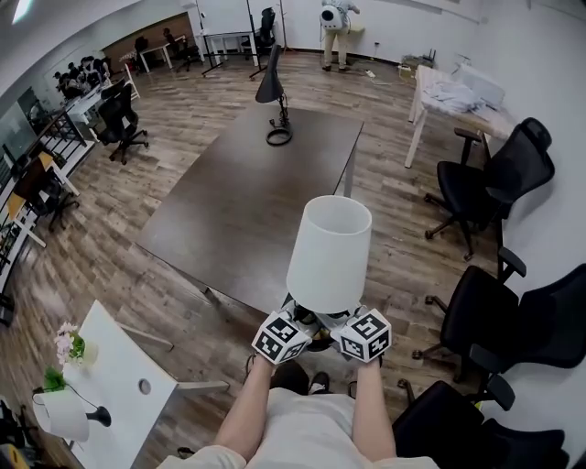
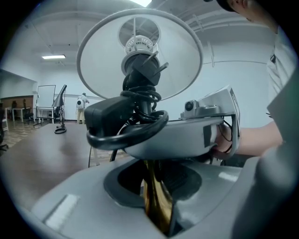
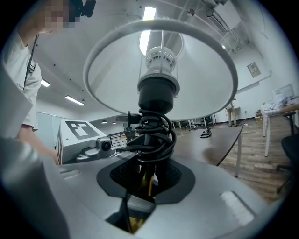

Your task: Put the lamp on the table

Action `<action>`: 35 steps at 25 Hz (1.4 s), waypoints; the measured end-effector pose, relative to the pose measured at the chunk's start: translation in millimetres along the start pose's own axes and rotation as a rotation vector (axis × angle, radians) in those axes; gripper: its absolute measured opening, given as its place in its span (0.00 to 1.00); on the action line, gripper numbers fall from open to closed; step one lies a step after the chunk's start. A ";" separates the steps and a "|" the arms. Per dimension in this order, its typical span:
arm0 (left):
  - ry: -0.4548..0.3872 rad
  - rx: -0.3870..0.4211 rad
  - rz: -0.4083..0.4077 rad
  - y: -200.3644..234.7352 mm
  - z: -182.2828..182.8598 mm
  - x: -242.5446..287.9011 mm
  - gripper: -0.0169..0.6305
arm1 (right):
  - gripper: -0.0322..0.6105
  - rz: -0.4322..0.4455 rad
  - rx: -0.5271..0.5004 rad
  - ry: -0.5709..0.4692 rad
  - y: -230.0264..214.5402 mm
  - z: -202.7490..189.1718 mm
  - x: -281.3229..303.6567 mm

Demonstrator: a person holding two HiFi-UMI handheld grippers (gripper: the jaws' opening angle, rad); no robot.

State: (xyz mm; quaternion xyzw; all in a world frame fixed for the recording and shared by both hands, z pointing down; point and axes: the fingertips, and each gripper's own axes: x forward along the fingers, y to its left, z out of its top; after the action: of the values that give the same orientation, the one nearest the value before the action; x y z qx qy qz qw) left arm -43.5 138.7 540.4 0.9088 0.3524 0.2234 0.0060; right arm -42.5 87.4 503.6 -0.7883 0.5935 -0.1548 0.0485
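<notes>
The lamp has a white shade [image 1: 330,252], a brass stem [image 2: 156,200] and a black cord [image 2: 135,116] wound under its socket. I hold it upright in the air just short of the near edge of the dark brown table [image 1: 247,192]. My left gripper [image 1: 302,322] and right gripper [image 1: 331,324] meet below the shade, each shut on the stem from opposite sides. In the left gripper view the stem runs down between the jaws of my left gripper [image 2: 156,186], with the right gripper's body [image 2: 205,126] just behind it. In the right gripper view my right gripper [image 3: 145,186] clamps the stem [image 3: 147,179].
A black desk lamp [image 1: 273,92] stands at the table's far end. Black office chairs [image 1: 494,174] line the right side, one [image 1: 540,321] close by. A small white table [image 1: 119,385] with flowers [image 1: 69,346] is at lower left. A person [image 1: 337,27] stands far off.
</notes>
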 end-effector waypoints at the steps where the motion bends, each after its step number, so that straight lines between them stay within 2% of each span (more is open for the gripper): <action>1: -0.004 -0.001 0.002 1.0 1.2 1.8 0.17 | 0.24 0.001 -0.003 0.001 -2.0 0.8 -0.1; 9: -0.023 0.001 -0.019 23.8 20.2 23.4 0.17 | 0.24 -0.003 -0.011 0.008 -34.0 15.7 8.6; 16: -0.063 -0.019 -0.001 70.6 43.0 43.4 0.17 | 0.24 0.016 -0.046 0.036 -72.9 35.7 39.5; 25: -0.058 -0.018 0.006 135.8 82.0 86.4 0.16 | 0.24 0.015 -0.037 0.034 -145.6 69.8 73.8; 30: -0.091 -0.011 0.033 189.1 117.9 110.1 0.16 | 0.24 0.039 -0.076 0.033 -193.6 102.7 105.3; 35: -0.104 -0.027 0.093 249.8 131.5 104.7 0.16 | 0.24 0.091 -0.100 0.036 -213.4 123.2 157.8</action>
State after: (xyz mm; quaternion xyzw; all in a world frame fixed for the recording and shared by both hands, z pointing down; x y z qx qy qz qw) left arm 238.0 37.5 506.2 0.9344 0.3059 0.1808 0.0259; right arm 230.2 -13.8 471.9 -0.7589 0.6366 -0.1369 0.0054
